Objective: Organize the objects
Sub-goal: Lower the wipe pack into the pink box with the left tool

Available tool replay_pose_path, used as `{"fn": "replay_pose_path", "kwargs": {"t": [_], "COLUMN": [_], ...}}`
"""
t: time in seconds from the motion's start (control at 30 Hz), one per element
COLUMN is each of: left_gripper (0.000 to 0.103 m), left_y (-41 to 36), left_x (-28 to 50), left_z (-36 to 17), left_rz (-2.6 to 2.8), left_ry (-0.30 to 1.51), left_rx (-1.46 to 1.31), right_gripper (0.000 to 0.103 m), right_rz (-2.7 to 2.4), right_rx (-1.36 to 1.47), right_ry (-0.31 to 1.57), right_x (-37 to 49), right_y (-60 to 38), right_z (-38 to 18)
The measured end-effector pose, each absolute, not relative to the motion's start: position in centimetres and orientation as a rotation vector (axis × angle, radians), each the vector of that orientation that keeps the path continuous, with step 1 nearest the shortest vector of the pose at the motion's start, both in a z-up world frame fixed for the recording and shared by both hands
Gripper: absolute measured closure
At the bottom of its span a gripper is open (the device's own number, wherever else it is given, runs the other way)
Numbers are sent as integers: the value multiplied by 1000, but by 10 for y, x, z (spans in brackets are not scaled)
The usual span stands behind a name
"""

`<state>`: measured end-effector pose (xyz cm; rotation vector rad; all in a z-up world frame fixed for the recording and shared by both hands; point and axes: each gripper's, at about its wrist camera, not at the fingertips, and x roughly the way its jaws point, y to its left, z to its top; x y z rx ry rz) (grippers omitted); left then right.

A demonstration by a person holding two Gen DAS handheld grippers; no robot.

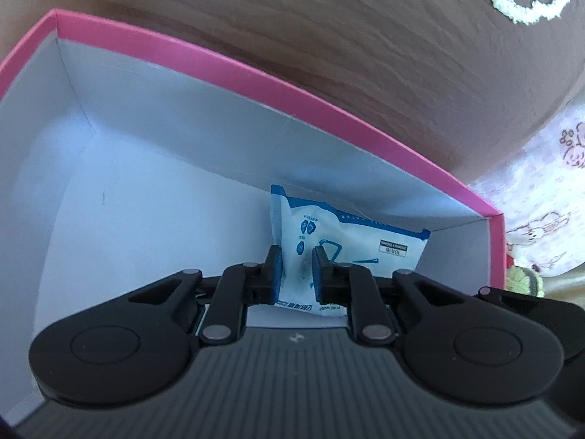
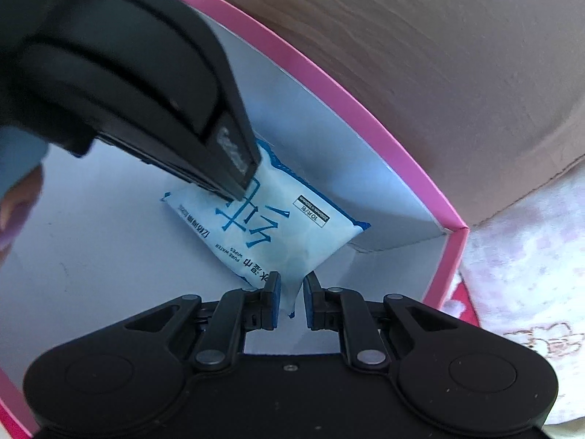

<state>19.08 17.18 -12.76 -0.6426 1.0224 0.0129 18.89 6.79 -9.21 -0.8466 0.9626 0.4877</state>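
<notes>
Both claws, left and right, pinching crinkly plastic wipes packet inside pink-rimmed box.

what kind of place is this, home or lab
Probably a home, maybe a bedroom: a pink box holding a wipes pack sits by a brown wooden surface and cartoon-print fabric.

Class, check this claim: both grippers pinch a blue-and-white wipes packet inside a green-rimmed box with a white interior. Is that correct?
Not quite: the box has a pink rim, not green, as both wrist views show. The rest holds: the left gripper and the right gripper both pinch the wipes packet inside its white interior.
</notes>
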Motion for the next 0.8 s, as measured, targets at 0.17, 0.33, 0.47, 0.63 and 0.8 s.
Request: {"fn": "replay_pose_path", "kwargs": {"t": [0.17, 0.33, 0.47, 0.63, 0.8], "left_gripper": [88, 90, 93, 95, 95], "left_y": [173, 174, 166, 154, 150], "left_x": [191, 193, 197, 201, 205], "left_z": [-130, -132, -129, -125, -120], "left_rz": [6, -33, -62, -46, -29], "left_ry": [1010, 1020, 1016, 1011, 1019], "left_rx": [-672, -715, -707, -651, -640], "right_gripper": [84, 82, 82, 87, 87], "right_rz": [526, 581, 593, 620, 656], "right_rx": [-770, -629, -496, -366, -285], "right_ry": [925, 882, 875, 859, 857], "right_x": [183, 176, 178, 179, 174], "right_y": [53, 24, -6, 8, -6], "right_z": [-79, -57, -48, -33, -27]}}
